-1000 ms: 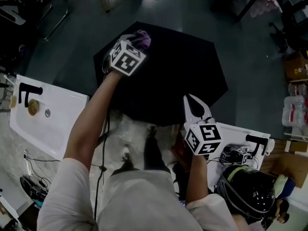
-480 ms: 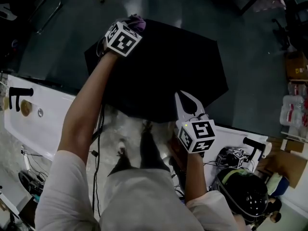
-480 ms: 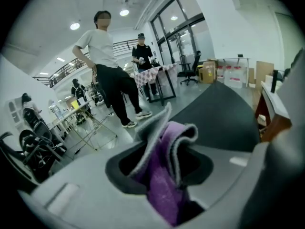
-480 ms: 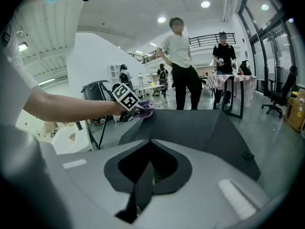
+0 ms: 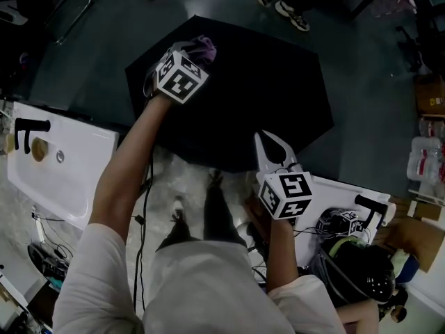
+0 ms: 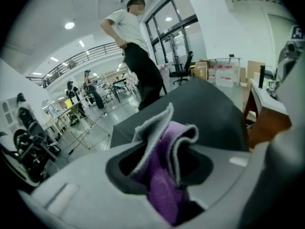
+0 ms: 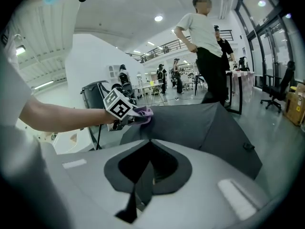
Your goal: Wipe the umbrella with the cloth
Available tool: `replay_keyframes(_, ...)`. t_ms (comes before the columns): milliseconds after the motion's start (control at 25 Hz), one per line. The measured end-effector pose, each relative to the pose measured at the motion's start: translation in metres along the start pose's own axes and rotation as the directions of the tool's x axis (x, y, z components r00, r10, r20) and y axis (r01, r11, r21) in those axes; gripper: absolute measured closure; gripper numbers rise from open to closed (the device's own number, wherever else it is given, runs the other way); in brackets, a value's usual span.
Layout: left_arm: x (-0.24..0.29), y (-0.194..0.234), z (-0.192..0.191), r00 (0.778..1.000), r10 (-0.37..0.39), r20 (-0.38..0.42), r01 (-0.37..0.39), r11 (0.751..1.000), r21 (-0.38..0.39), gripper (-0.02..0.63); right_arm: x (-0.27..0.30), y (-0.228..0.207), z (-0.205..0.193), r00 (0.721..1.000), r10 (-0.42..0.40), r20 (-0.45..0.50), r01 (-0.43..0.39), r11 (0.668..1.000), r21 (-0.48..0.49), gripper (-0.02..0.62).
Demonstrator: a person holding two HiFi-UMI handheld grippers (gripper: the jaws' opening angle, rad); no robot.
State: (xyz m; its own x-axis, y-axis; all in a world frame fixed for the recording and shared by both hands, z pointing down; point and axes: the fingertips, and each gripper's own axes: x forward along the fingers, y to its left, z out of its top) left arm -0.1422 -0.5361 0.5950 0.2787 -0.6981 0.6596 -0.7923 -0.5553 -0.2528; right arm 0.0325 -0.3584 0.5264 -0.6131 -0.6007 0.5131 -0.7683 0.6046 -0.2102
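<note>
at the far-left edge of the umbrella [image 5: 257, 89], left gripper [image 5: 195, 52] pinches the cloth [image 5: 204, 45] mid-wipe (right gripper [image 5: 270, 142] clamps the near rim); next, sweep inward

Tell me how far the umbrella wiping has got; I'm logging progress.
Done: the purple cloth is clamped in the left gripper, and the right gripper pinches the near rim of the open black umbrella. In hand: the cloth is against the canopy's far-left panel. Left: presumably the other panels; nothing shows which are already wiped.
</note>
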Motion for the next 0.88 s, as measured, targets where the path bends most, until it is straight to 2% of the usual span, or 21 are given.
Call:
replay_keyframes(280,-0.021,-0.057,-0.026,0.999,-0.051,0.009,0.051,0.998,-0.035,0.457,-0.019,0.010,-0.012,1.000,-0.014,0.014,0.014,1.000,0.023,0.589)
replay_keyframes(440,-0.028,-0.101,-0.050,0.993,-0.119,-0.006,0.118,0.992,-0.047,0.457,-0.028,0.013,-0.019,0.999,-0.029,0.028,0.028,0.999,0.041,0.589)
replay_keyframes(680,-0.017,-0.187,-0.113,0.965,-0.244,-0.102,0.241,0.970,-0.038,0.459,-0.039,0.014,-0.035,0.999,-0.049,0.018,0.048,0.998,0.047,0.589)
replay_keyframes(880,-0.005,-0.236,-0.141,0.946,-0.296,-0.136,0.293,0.955,-0.042,0.460,-0.044,0.004,-0.053,0.998,-0.066,-0.003,0.066,0.996,0.060,0.589)
